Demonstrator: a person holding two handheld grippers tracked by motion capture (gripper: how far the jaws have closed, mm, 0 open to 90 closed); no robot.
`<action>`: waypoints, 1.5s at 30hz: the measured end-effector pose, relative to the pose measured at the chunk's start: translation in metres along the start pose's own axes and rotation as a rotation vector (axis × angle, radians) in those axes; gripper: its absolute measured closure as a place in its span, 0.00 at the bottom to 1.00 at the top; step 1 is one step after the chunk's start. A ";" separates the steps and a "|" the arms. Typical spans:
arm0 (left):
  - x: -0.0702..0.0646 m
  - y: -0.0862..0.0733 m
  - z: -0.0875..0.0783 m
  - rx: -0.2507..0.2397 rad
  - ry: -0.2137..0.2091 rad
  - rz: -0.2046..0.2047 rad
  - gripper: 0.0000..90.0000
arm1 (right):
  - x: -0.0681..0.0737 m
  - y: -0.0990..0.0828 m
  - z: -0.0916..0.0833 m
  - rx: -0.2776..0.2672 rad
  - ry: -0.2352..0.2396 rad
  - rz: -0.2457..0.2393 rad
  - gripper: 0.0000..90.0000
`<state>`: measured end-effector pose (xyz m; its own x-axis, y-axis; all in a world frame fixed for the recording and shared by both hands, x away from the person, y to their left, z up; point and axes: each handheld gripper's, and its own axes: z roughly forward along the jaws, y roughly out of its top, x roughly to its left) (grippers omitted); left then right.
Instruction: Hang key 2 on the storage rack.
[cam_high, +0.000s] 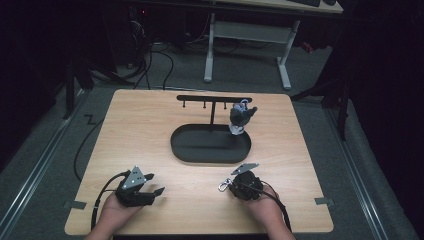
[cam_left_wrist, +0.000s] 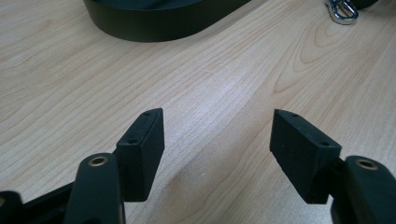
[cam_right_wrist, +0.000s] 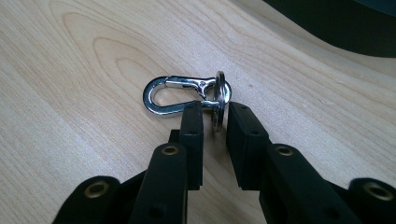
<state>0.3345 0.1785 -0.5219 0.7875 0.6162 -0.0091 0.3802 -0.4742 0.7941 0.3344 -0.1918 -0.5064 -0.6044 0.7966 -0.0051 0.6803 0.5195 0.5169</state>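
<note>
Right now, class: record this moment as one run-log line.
left gripper: open, over bare table | right gripper: jaws narrowly apart around the ring of the metal clasp | stand tray: untouched

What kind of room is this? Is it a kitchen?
Probably not a kitchen: it looks like a lab or workshop. A wooden table stands on grey carpet, cables trail across the floor behind it, and a desk frame stands farther back in the dark.

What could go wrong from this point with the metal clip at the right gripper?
1. The right gripper has only the clip's thin ring edge-on in a narrow gap between its jaws; the ring may slip out or twist on lifting.
2. The stand's small pegs leave little margin, and a plush toy already hangs at the right end.
</note>
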 end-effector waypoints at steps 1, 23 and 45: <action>0.000 0.000 0.000 -0.002 0.002 -0.001 0.40 | 0.000 0.002 0.000 0.012 0.004 0.003 0.85; 0.000 0.000 -0.001 -0.004 -0.001 0.001 0.40 | -0.005 0.036 -0.002 0.261 0.024 -0.027 0.93; 0.002 0.000 -0.002 -0.016 0.003 -0.011 0.40 | -0.012 0.074 -0.040 0.417 0.097 -0.081 0.99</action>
<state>0.3348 0.1813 -0.5207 0.7821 0.6229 -0.0159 0.3807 -0.4575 0.8036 0.3757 -0.1747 -0.4339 -0.6852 0.7259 0.0594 0.7265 0.6752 0.1276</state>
